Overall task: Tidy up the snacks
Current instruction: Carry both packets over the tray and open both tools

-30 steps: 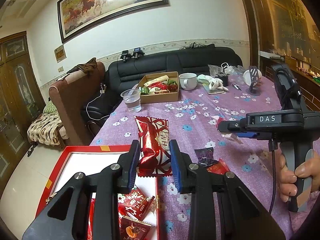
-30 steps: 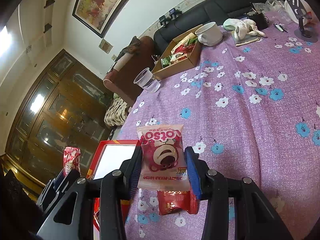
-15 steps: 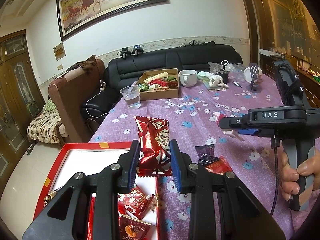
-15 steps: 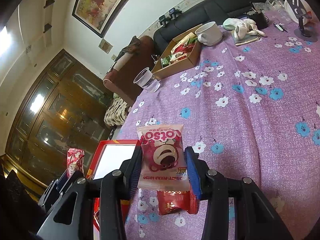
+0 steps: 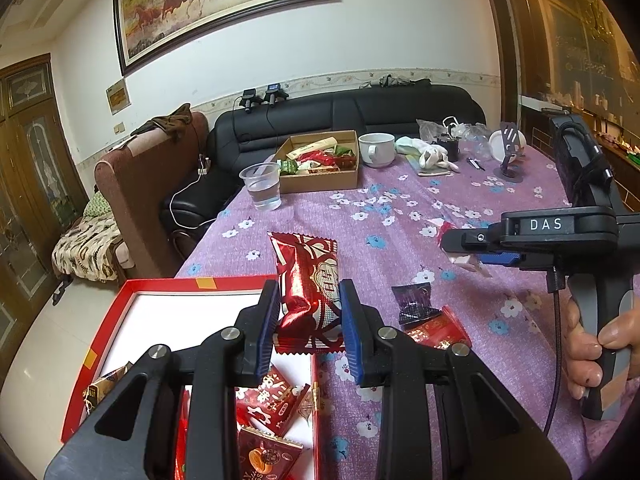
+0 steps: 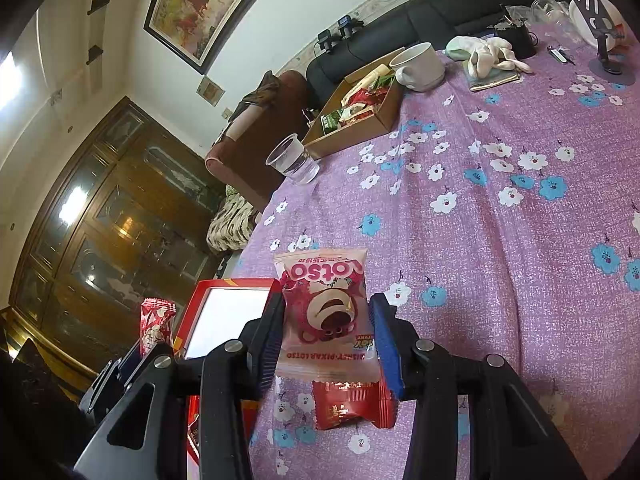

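My left gripper (image 5: 308,320) is shut on a long red foil snack bar (image 5: 308,284) and holds it above the near right edge of the red gift box (image 5: 128,300). The box holds several red snack packets (image 5: 272,400). My right gripper (image 6: 328,332) is shut on a pink Lotso snack packet (image 6: 326,312), held above the purple floral tablecloth (image 6: 500,240). A red packet (image 6: 352,404) lies on the cloth below it. The right gripper also shows in the left wrist view (image 5: 464,240), to the right of the box.
A dark wrapper (image 5: 414,304) and a red packet (image 5: 436,330) lie right of the box. Farther back stand a plastic cup of water (image 5: 262,186), a cardboard box of snacks (image 5: 320,166), a white mug (image 5: 376,150) and a phone stand (image 5: 510,152).
Both grippers keep their hold. The left wrist view has lowered and tilted slightly, so the table's far end sits higher in frame. The right gripper has barely moved.
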Action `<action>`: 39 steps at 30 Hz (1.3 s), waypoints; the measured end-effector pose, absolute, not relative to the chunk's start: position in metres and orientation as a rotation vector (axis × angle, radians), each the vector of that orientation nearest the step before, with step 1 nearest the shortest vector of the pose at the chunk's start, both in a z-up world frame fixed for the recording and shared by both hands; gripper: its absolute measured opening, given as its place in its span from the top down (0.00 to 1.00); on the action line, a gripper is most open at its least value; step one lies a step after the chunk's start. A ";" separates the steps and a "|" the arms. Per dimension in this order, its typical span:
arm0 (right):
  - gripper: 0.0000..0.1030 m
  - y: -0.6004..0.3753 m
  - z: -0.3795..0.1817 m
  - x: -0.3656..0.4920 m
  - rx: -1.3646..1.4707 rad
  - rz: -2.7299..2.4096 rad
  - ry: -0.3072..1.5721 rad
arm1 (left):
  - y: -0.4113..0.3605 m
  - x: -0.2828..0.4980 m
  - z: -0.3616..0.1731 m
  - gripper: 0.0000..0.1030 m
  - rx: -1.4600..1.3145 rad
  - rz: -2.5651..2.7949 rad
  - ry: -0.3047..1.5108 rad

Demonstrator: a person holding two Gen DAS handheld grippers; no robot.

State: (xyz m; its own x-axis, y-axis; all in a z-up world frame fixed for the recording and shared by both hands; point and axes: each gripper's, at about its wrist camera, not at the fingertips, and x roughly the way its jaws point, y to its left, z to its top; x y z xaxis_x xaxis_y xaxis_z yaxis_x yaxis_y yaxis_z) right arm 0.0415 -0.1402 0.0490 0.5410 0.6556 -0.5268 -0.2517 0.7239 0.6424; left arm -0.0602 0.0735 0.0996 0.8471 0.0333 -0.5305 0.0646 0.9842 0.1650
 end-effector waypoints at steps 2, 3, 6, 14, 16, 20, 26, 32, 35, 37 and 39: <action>0.58 -0.140 0.048 0.042 0.539 0.571 0.840 | 0.074 -0.060 0.099 0.74 0.178 -0.017 0.563; 0.58 -0.139 0.048 0.042 0.537 0.570 0.840 | 0.075 -0.060 0.098 0.74 0.177 -0.018 0.565; 0.58 -0.139 0.048 0.043 0.534 0.569 0.841 | 0.077 -0.059 0.097 0.74 0.175 -0.019 0.569; 0.58 -0.134 0.045 0.042 0.549 0.595 0.854 | 0.097 -0.058 0.098 0.74 0.143 -0.009 0.571; 0.58 -0.131 0.044 0.041 0.559 0.608 0.860 | 0.108 -0.059 0.098 0.74 0.133 0.005 0.568; 0.58 -0.122 0.043 0.039 0.582 0.641 0.874 | 0.134 -0.062 0.097 0.73 0.107 0.037 0.569; 0.57 -0.086 0.046 0.033 0.559 0.696 0.898 | 0.178 -0.066 0.090 0.73 0.054 0.098 0.581; 0.57 -0.021 0.042 0.029 0.502 0.778 0.962 | 0.210 -0.070 0.081 0.73 0.003 0.131 0.603; 0.57 0.008 0.040 0.026 0.478 0.812 0.987 | 0.223 -0.072 0.076 0.73 -0.015 0.144 0.613; 0.57 0.027 0.038 0.024 0.458 0.830 1.003 | 0.230 -0.071 0.074 0.73 -0.024 0.150 0.617; 0.57 0.038 0.037 0.024 0.449 0.842 1.013 | 0.234 -0.070 0.072 0.73 -0.028 0.152 0.623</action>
State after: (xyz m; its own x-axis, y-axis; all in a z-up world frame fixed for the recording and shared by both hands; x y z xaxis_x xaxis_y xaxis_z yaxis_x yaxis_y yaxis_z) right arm 0.0237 0.0384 0.0374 0.2640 0.7883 -0.5557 -0.4027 0.6136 0.6792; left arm -0.0702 0.2339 0.0717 0.8012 0.1334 -0.5834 -0.1500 0.9885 0.0199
